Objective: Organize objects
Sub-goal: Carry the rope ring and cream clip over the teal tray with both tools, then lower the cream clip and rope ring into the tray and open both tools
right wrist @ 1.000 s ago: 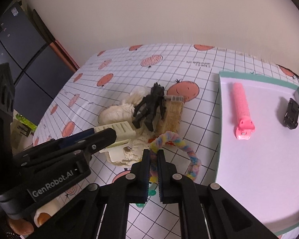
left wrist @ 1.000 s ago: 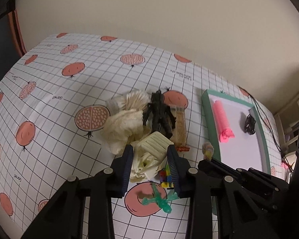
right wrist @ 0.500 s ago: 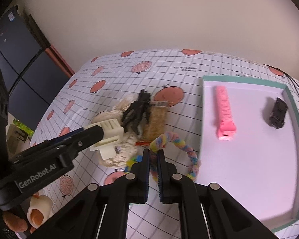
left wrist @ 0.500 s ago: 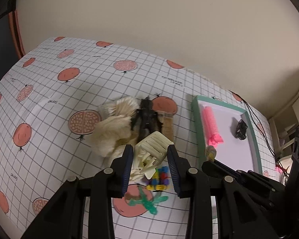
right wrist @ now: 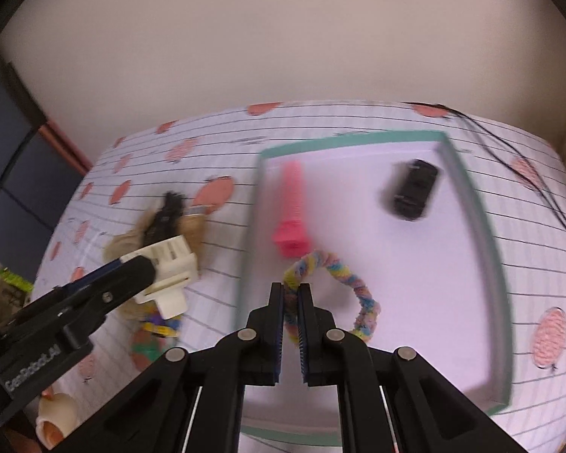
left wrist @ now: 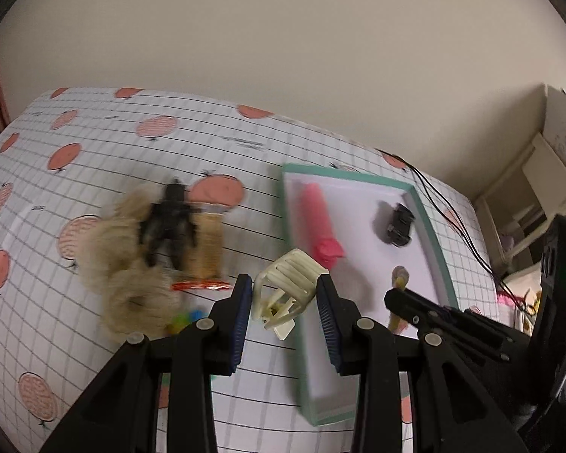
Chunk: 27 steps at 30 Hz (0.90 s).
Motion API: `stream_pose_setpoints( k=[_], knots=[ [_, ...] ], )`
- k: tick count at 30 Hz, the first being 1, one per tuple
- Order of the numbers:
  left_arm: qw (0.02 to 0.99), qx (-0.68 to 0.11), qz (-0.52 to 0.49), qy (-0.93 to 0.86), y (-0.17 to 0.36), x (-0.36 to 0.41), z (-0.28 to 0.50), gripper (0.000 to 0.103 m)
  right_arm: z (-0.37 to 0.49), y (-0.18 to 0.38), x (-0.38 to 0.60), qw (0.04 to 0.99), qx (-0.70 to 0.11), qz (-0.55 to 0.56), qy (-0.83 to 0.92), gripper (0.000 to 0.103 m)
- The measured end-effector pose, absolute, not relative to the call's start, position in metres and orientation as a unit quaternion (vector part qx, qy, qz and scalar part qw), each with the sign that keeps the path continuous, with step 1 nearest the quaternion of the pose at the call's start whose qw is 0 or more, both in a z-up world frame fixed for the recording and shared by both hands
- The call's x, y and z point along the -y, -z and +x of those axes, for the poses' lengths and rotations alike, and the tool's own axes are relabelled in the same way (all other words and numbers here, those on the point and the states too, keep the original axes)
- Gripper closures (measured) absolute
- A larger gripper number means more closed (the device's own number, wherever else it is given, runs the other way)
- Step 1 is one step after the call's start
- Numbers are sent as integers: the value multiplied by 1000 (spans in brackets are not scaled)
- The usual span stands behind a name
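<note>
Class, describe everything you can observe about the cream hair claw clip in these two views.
The cream hair claw clip looks like glossy plastic, with curved ribbed teeth arching over a squarish hinge tab at its lower end. It hangs tilted between the jaws of the left gripper, lifted off the checked tablecloth, near the left rim of the green-edged tray. Only the jaws appear to touch it.

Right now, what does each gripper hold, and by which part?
The left gripper grips the cream hair claw clip across its sides. The right gripper pinches the pastel twisted loop at its near-left stretch.
</note>
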State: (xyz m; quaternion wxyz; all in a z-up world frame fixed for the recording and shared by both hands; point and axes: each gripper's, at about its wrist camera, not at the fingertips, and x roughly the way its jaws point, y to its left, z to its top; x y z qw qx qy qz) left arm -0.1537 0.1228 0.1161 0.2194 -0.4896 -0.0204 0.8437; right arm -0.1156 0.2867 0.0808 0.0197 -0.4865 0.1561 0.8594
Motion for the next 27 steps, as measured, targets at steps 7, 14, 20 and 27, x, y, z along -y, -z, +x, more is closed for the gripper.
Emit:
stream_pose_setpoints(
  k=[7, 14, 20, 27],
  knots=[
    [241, 6, -503, -830, -104, -158, -143, 66, -103, -67, -328, 73, -159, -502, -847, 96],
    [244, 2, -517, -820, -84, -178, -140, 66, -95, -50, -356, 102, -179, -508, -836, 96],
    [242, 4, -520, -819, -74, -186, -144, 66, -99, -42, -362, 109, -181, -507, -836, 96],
    [241, -8, -506, -828, -71, -194, -147, 66, -105, -35, -363, 110, -179, -507, -836, 96]
  ],
)
